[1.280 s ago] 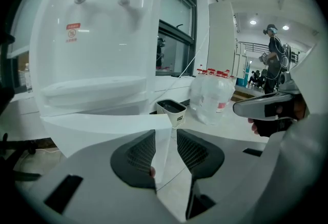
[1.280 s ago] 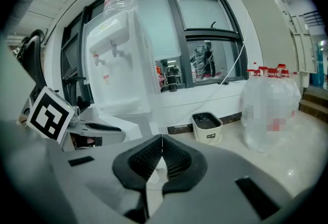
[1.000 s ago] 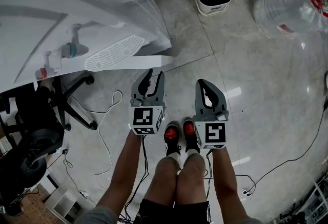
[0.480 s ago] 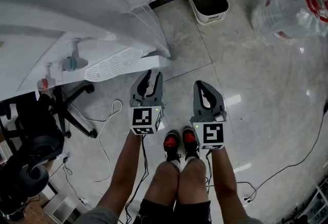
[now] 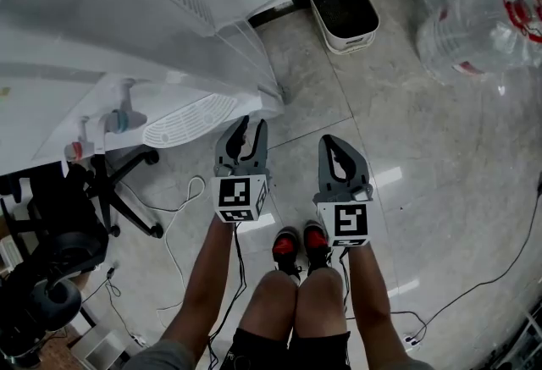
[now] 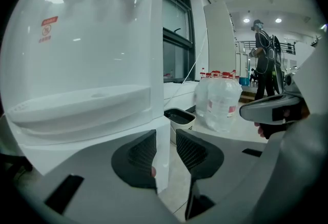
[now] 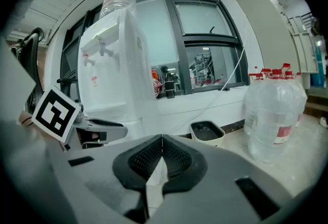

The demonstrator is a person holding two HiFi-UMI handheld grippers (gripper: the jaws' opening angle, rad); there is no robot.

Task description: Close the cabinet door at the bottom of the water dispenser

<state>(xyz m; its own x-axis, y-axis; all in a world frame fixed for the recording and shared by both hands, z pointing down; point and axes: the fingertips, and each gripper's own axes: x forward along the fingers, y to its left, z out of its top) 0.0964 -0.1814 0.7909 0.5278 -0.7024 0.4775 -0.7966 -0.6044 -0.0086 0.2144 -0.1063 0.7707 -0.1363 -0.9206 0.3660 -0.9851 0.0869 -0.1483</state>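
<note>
Down low, the cabinet door (image 6: 162,160) is the white front under the water dispenser's (image 5: 127,46) drip tray (image 5: 188,110), straight ahead of the left tongs (image 5: 252,124). We see its upright edge through the gap between their jaws, and we cannot tell whether it touches either pad. Those jaws stand partly apart and grip nothing. Just to their right we hold the right tongs (image 5: 332,142), jaws pressed together at the tips and empty, pointing the same way. Ahead of the right tongs, well off, sits a bin (image 5: 343,0), with big water bottles (image 5: 474,4) to its right. Left of the left tongs stands an office chair (image 5: 93,190), and behind both tongs are our red shoes (image 5: 296,241).
</note>
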